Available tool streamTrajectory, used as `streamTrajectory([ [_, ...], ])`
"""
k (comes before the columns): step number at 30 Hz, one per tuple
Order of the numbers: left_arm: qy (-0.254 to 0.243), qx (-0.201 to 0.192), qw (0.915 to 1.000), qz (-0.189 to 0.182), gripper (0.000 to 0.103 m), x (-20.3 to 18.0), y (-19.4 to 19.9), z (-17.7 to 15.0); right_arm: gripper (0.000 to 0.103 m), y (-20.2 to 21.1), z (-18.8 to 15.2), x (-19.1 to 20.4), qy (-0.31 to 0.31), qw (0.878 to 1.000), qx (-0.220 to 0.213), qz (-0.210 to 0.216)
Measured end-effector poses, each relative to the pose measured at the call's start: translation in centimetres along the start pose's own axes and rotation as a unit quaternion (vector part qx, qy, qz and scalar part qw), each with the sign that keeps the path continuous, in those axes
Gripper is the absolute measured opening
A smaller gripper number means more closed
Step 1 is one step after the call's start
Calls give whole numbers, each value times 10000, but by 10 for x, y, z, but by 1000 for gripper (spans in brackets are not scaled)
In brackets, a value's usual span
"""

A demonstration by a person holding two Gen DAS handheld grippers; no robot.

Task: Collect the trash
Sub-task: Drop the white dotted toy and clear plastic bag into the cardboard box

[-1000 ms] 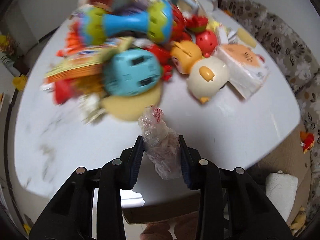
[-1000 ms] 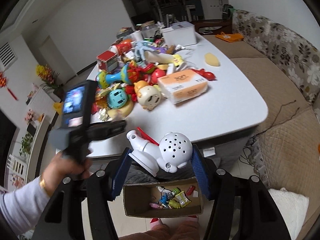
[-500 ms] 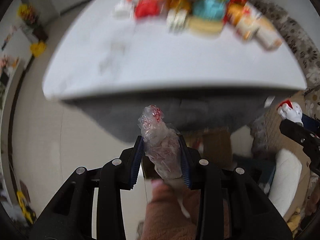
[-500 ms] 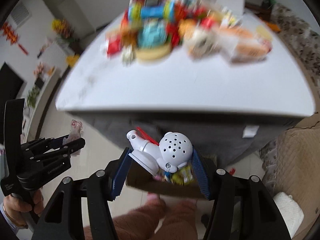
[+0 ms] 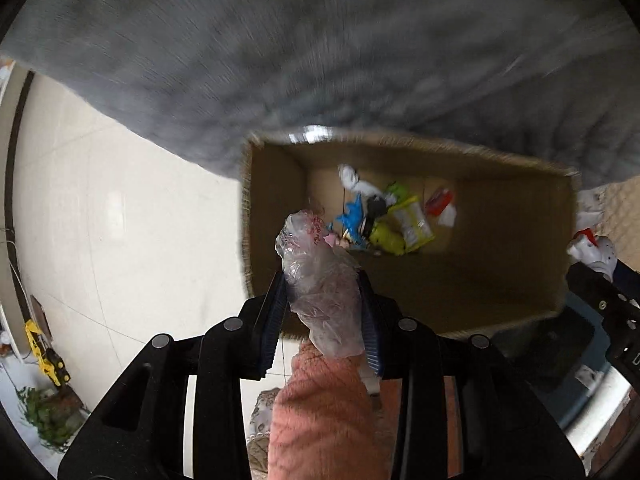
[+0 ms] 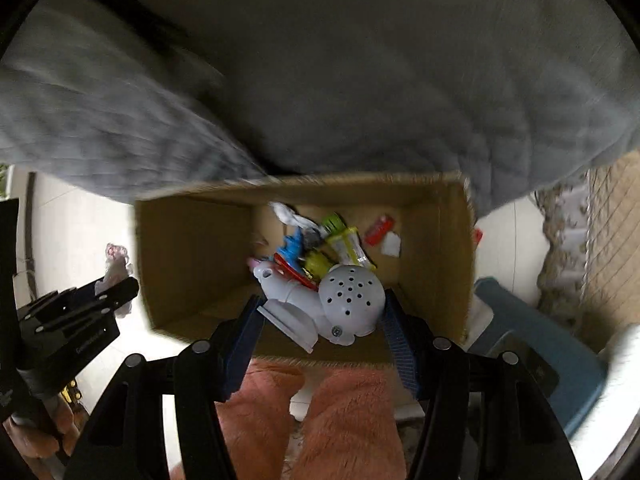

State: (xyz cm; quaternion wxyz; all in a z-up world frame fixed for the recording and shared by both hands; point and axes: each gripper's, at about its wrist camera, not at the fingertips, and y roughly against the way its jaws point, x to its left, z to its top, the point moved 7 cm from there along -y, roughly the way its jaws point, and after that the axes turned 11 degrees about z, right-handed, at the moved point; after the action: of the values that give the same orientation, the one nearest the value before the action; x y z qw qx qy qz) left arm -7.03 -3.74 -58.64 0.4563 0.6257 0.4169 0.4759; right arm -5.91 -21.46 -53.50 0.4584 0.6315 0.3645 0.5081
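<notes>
My left gripper (image 5: 322, 300) is shut on a crumpled clear plastic bag (image 5: 320, 280) with red print and holds it over the near left corner of an open cardboard box (image 5: 500, 296) on the floor. My right gripper (image 6: 322, 316) is shut on a white plastic toy (image 6: 340, 300) with a perforated round head and holds it over the near edge of the same box (image 6: 188, 248). Several colourful wrappers (image 5: 392, 216) lie on the box's bottom; they also show in the right wrist view (image 6: 328, 244). The left gripper with the bag (image 6: 116, 264) shows at the left of the right wrist view.
A grey cloth (image 5: 320, 48) hangs from the table edge just behind the box. The person's pink fuzzy slippers (image 6: 320, 420) stand at the box's near side. A blue stool (image 6: 532, 344) sits right of the box. Pale floor tiles (image 5: 100, 220) lie to the left.
Both grippers have swung down from the table top to point into the box on the floor. Each holds the same thing as before.
</notes>
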Motion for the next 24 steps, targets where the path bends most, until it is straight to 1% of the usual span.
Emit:
streamTrajectory([
  [1,-85,103,9999,72,37,-6,-17,2,60,-11,0,-5,-43,10000,49,-45],
  [2,-182,210,9995,121,44,-11,-30,2,64,-24,1,-13,-94,9998,134,-145],
  [3,-254,311,9990,178,52,-13,-41,-1,78,-33,1,-19,-155,9994,216,-199],
  [4,-314,392,9985,233,69,-14,-49,1,82,-37,2,-23,-201,9993,211,-226],
  [5,-332,401,9982,290,72,-14,-53,2,82,-38,3,-24,-204,9993,172,-253],
  [7,-318,330,9986,270,72,-12,-52,3,90,-33,6,-26,-199,9993,88,-295],
  [11,-333,269,9989,194,72,-11,-36,3,90,-13,12,-25,-258,9996,0,-152],
  [16,-289,128,9994,131,72,2,4,6,90,29,21,-16,-389,9990,-208,27],
  [19,-287,-114,9995,-32,72,14,45,0,90,73,21,-6,-417,9979,-460,171],
  [24,-269,-639,9971,-313,72,46,126,-21,90,166,15,18,-402,9929,-970,567],
])
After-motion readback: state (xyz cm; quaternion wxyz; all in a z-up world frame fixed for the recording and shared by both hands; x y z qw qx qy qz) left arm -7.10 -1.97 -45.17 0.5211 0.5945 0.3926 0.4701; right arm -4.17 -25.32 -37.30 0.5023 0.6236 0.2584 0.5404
